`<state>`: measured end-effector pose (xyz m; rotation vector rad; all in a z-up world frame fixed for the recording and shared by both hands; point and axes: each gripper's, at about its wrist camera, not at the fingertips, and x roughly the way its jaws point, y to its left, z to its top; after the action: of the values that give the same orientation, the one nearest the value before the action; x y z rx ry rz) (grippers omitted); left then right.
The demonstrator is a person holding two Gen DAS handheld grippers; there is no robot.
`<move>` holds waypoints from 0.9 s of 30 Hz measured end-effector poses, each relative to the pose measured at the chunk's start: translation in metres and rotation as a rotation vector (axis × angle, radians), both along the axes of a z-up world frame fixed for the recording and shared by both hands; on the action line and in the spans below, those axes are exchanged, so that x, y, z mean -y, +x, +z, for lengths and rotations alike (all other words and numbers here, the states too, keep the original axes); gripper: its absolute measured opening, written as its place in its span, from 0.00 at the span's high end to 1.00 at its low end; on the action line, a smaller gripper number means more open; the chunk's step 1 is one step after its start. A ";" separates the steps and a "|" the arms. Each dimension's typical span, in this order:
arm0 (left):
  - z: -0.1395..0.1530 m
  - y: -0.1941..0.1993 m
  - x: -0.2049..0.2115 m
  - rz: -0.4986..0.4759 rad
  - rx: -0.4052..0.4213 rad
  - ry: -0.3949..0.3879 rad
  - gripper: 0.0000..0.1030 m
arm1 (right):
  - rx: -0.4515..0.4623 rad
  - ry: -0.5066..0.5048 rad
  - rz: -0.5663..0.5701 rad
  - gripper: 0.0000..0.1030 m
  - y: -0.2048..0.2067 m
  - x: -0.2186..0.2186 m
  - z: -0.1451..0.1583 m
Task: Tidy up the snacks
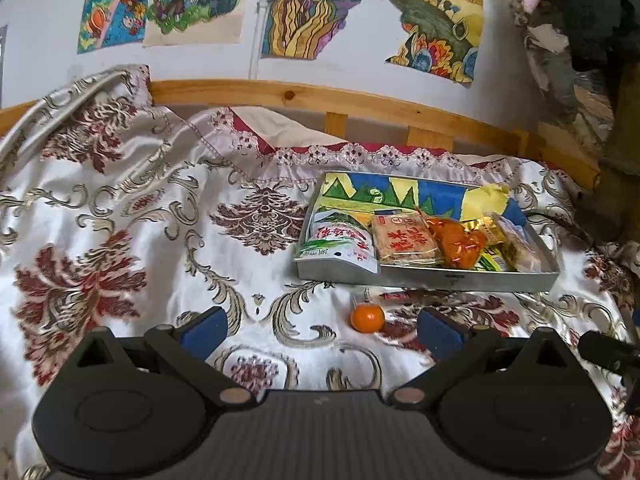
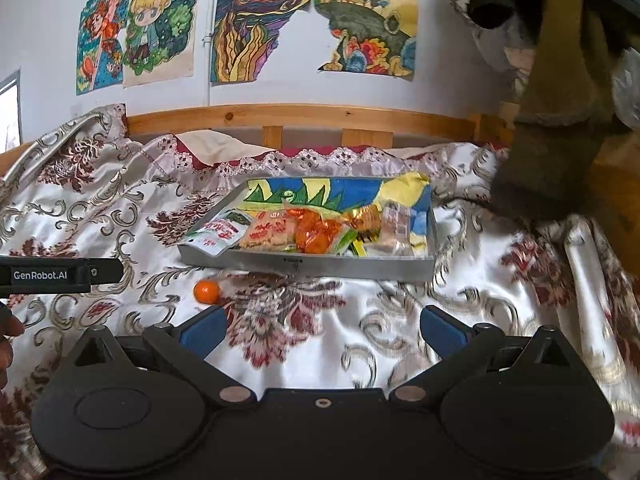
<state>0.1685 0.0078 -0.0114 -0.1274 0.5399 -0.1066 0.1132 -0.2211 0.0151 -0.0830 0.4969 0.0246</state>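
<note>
On the patterned bedspread (image 1: 168, 216), packets fill the tray (image 1: 424, 276); both grippers (image 1: 322, 330) (image 2: 322, 330) gape empty, probably awaiting the loose orange (image 1: 367, 318).

Drawings (image 1: 192, 0) hang above the floral bedspread (image 1: 120, 220).
</note>
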 end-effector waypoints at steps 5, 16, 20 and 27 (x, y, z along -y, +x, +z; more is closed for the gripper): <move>-0.015 0.034 -0.001 -0.033 -0.023 -0.014 0.00 | -0.006 -0.048 0.027 0.01 0.035 -0.002 -0.001; -0.051 0.081 0.007 -0.103 -0.089 0.013 0.00 | -0.060 -0.243 0.209 0.01 0.097 -0.019 -0.027; -0.058 0.092 0.003 -0.099 -0.113 -0.018 0.00 | -0.077 -0.311 0.246 0.01 0.116 -0.027 -0.041; -0.064 0.100 -0.001 -0.103 -0.138 -0.062 0.00 | -0.106 -0.359 0.320 0.11 0.136 -0.041 -0.055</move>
<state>0.2690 0.0084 -0.0758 -0.1681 0.6809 -0.2162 0.2496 -0.1799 -0.0401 -0.5146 0.5856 0.2547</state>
